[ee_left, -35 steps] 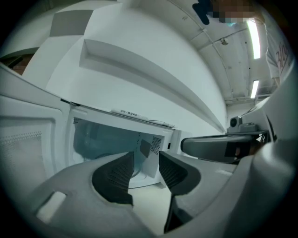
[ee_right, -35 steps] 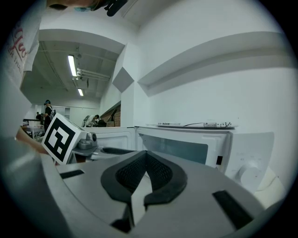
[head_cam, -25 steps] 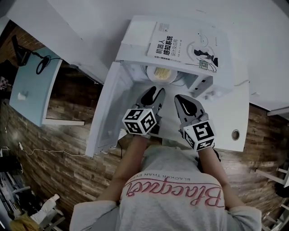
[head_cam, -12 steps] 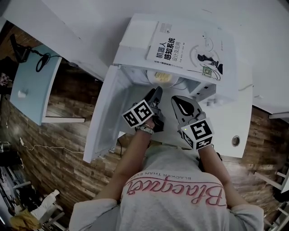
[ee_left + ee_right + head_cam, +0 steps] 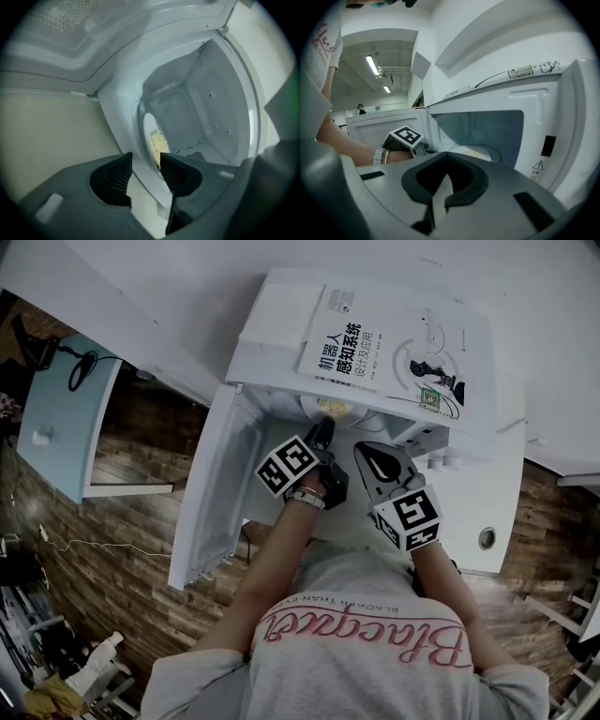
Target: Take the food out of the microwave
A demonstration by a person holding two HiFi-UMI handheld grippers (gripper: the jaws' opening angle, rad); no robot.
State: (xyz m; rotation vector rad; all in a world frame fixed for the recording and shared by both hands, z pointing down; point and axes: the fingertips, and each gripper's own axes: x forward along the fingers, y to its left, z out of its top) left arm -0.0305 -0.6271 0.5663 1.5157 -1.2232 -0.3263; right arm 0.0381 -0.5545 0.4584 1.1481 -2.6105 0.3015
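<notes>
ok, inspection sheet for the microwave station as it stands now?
Surface: white countertop carries the white microwave, its door swung open.
Job's things: white plate of pale yellow food sits inside the cavity.
Clutter: white book lies on top of the microwave.
Grippers: left gripper is in the cavity, fingers apart either side of the plate rim; right gripper is outside, fingers together, empty.
Cables: black cable on the light blue desk; thin white cable on the floor.
Surroundings: wood-plank floor.
</notes>
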